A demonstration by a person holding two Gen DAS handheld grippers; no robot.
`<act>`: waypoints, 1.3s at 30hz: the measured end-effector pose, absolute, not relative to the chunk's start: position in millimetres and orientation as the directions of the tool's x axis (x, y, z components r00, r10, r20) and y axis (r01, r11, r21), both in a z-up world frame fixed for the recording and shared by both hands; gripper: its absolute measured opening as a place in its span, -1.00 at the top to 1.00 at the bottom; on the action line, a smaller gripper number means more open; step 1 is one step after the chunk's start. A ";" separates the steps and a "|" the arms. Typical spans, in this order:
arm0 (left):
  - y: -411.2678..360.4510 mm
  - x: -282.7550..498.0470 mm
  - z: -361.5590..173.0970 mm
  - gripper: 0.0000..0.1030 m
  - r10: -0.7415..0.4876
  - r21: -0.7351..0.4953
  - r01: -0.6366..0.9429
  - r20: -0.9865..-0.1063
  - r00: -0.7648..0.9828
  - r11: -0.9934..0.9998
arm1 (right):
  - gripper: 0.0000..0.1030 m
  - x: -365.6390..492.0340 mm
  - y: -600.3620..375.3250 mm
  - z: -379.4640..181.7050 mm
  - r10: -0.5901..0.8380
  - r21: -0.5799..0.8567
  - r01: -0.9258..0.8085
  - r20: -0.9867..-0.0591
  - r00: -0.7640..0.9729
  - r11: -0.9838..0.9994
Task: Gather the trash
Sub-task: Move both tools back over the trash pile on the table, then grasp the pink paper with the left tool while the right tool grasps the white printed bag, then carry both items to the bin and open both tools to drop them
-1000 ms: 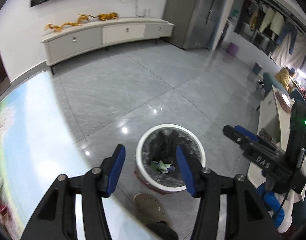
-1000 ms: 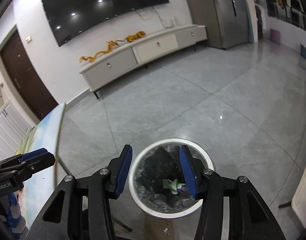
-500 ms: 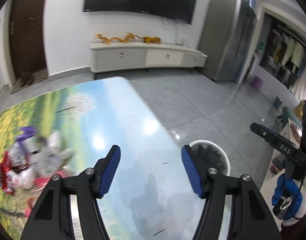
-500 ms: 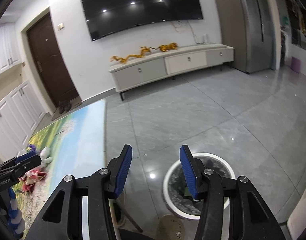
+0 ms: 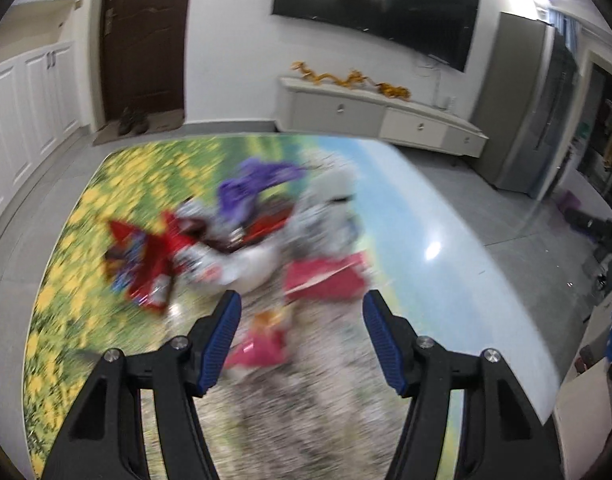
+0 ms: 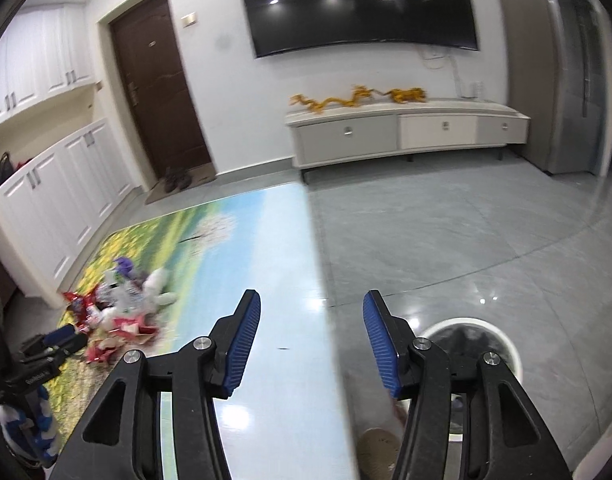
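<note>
Left wrist view: the left gripper [image 5: 297, 316], fingers spread and empty, hangs above the blurred trash pile [image 5: 241, 240] on the table [image 5: 446, 272], probably lining up a pickup. Right of the pile, the right gripper [image 6: 312, 322], also spread and empty, sits near the table's edge, bin [image 6: 506, 344] beyond.

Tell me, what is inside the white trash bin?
The trash bin shows only a dark liner at its top. The right gripper, jaws open, hides the bottom, so its contents cannot be seen.
</note>
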State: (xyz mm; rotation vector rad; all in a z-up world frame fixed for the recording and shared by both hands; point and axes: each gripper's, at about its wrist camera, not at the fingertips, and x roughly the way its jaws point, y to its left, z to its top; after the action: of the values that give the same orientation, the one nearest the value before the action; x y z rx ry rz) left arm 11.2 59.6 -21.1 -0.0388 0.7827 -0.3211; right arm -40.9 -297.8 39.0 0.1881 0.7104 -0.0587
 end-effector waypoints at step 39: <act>80.7 23.2 -60.3 0.33 -0.406 -0.234 0.355 -0.722 0.560 0.905 | 0.68 96.8 -79.5 -16.9 0.461 0.282 -0.390 -0.724 0.513 0.877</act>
State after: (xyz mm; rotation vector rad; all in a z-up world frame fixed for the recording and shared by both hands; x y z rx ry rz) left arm 23.2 80.7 -60.3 -0.0639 0.8666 -0.4491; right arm 96.8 -79.5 -16.9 0.0868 0.8963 0.5118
